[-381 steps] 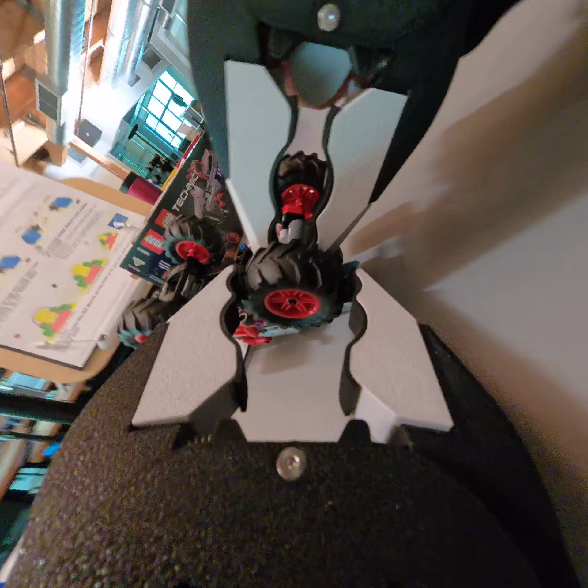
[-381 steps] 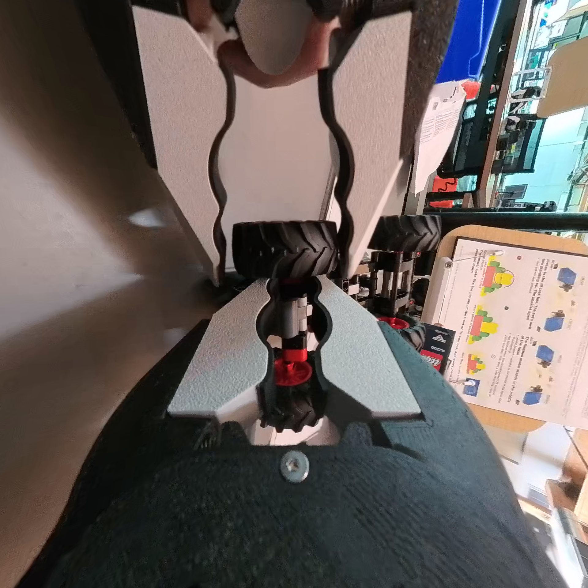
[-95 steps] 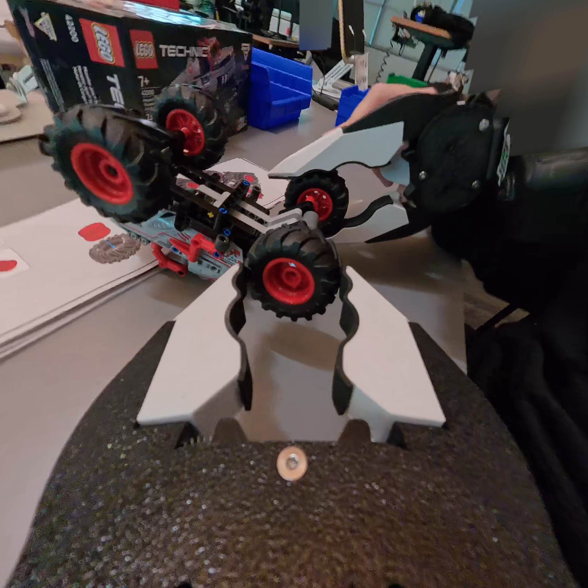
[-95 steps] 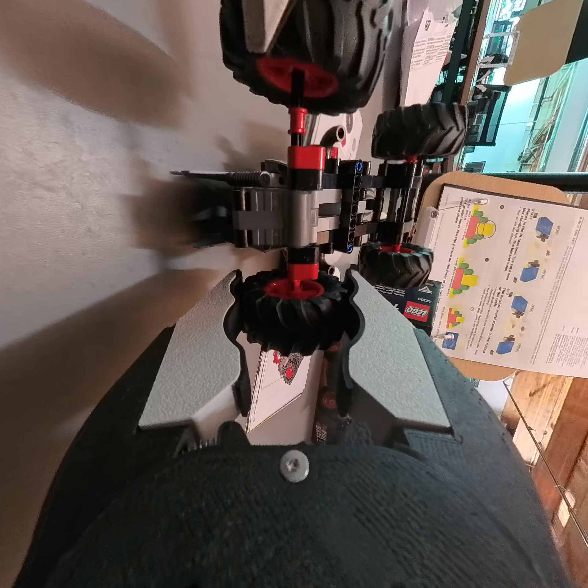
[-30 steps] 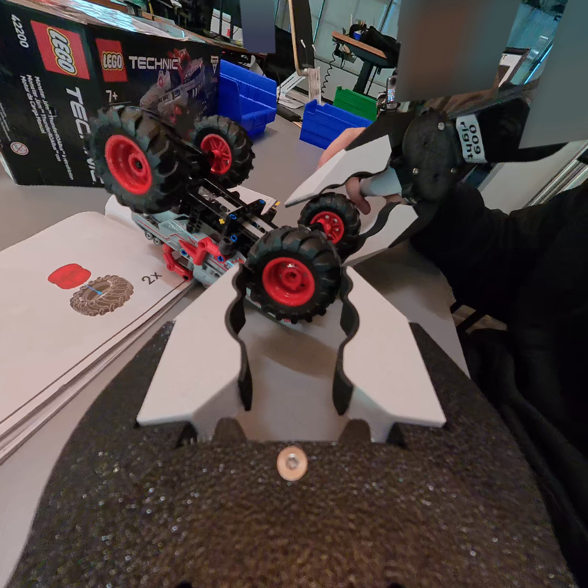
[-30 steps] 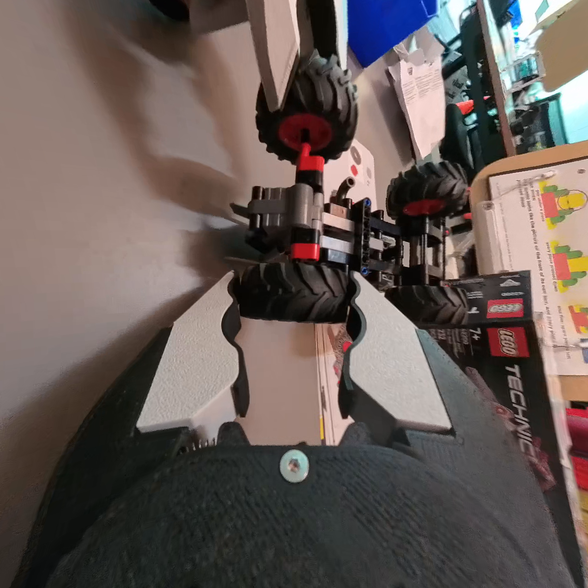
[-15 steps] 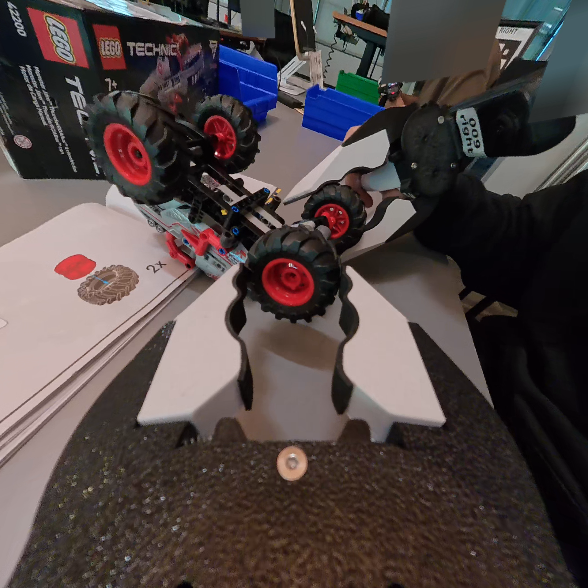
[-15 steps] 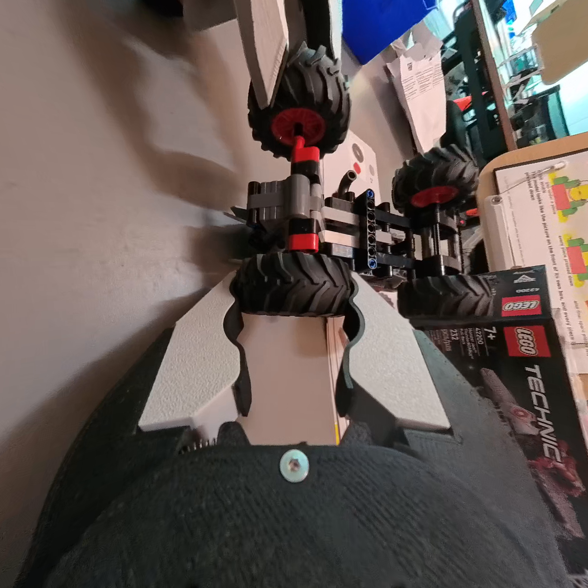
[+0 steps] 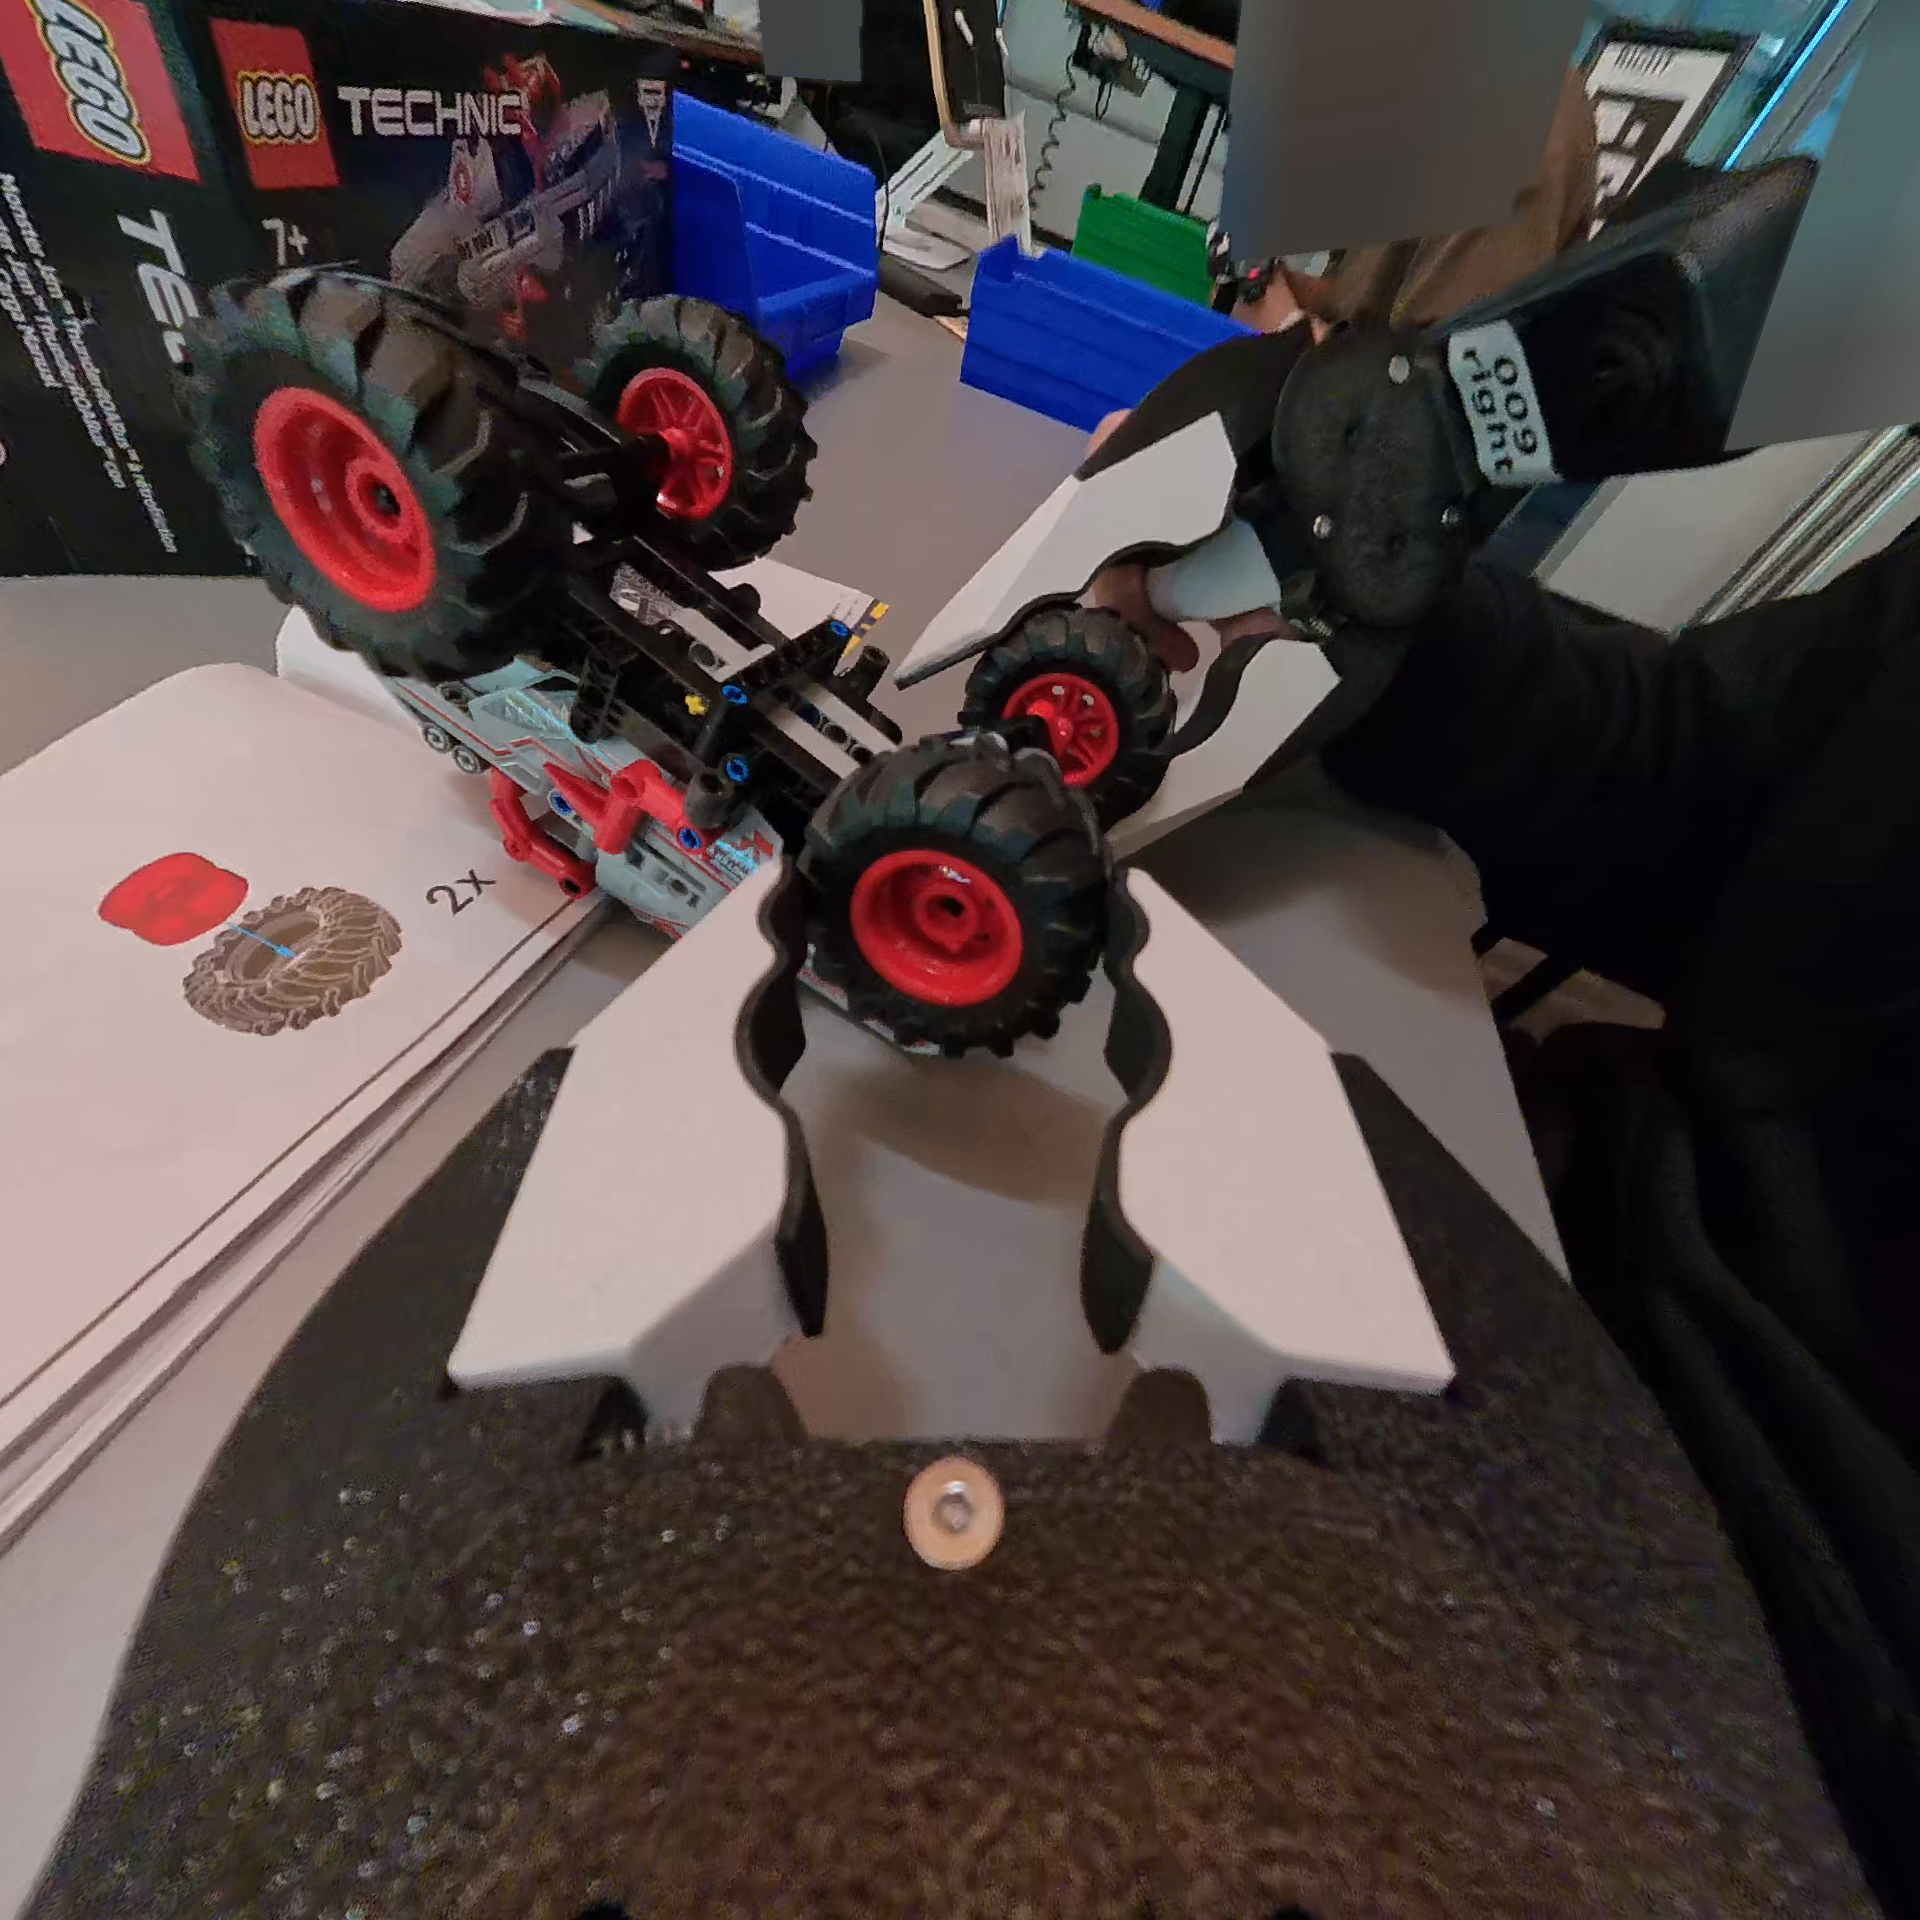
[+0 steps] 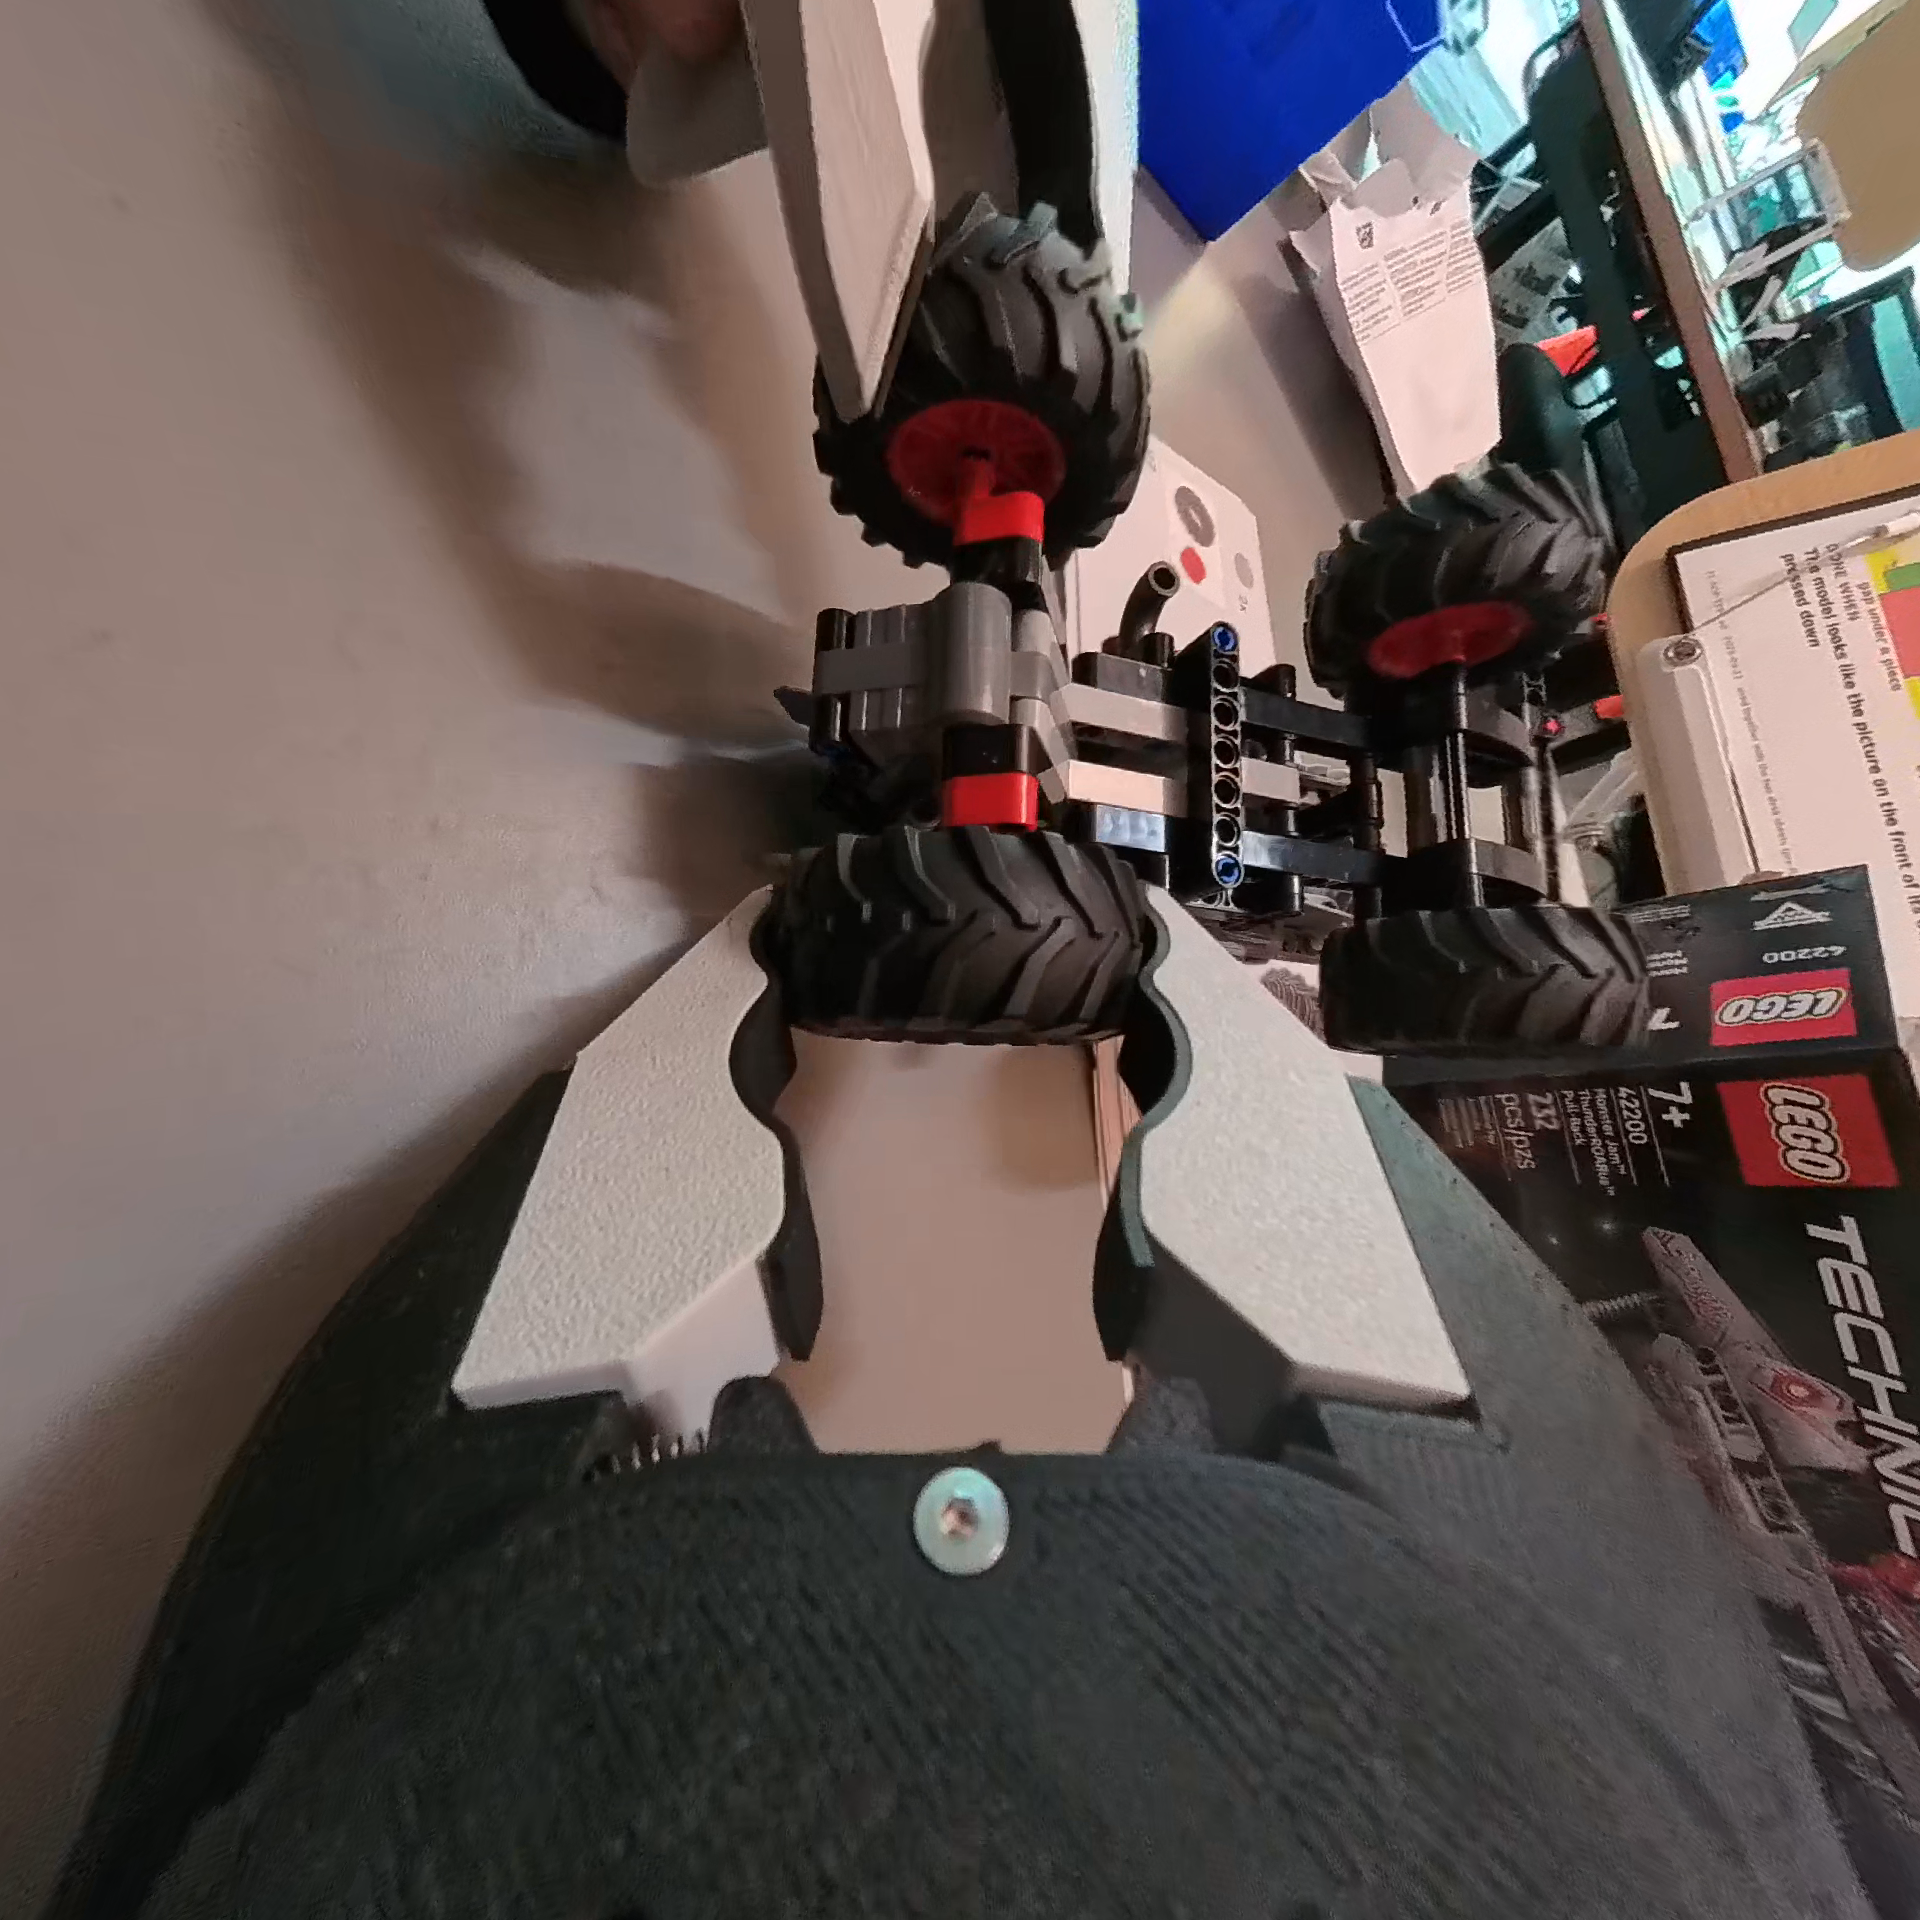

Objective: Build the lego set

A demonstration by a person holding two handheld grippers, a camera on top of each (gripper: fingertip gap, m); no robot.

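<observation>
Red-hubbed black wheels, four in number, carry the toy truck (image 9: 665, 727), which lies tilted with its underside turned up over the open instruction booklet (image 9: 208, 935) on the grey table (image 9: 935, 436).

Left wrist view. The left gripper (image 9: 951, 935) sits at lower centre, its two white fingers clenched on the near small wheel (image 9: 940, 914) at mid-frame. Just beyond it, the second small wheel (image 9: 1070, 707) on the same axle is grasped by the right gripper (image 9: 1060, 665), which enters from the upper right. Two larger wheels stand at upper left, the big near wheel (image 9: 343, 488) and the far wheel (image 9: 686, 436) behind it. One dark set box (image 9: 312, 156) stands upright along the upper left edge. Two blue bins (image 9: 769, 249) and one green bin (image 9: 1143, 229) lie at the top centre.

Right wrist view. The right gripper (image 10: 956, 966) at centre clamps the tread of one small wheel (image 10: 956, 956). The chassis beam (image 10: 1226, 748) runs rightward from the axle. At upper centre the opposite small wheel (image 10: 997, 416) is pinched between the fingers of the left gripper (image 10: 966, 291), which reaches in from the top edge. Two larger wheels show at the right, one upper (image 10: 1455, 592) and one lower (image 10: 1475, 977). The set box (image 10: 1714, 1143) fills the lower right, and one printed sheet on a board (image 10: 1818, 675) occupies the right edge.
</observation>
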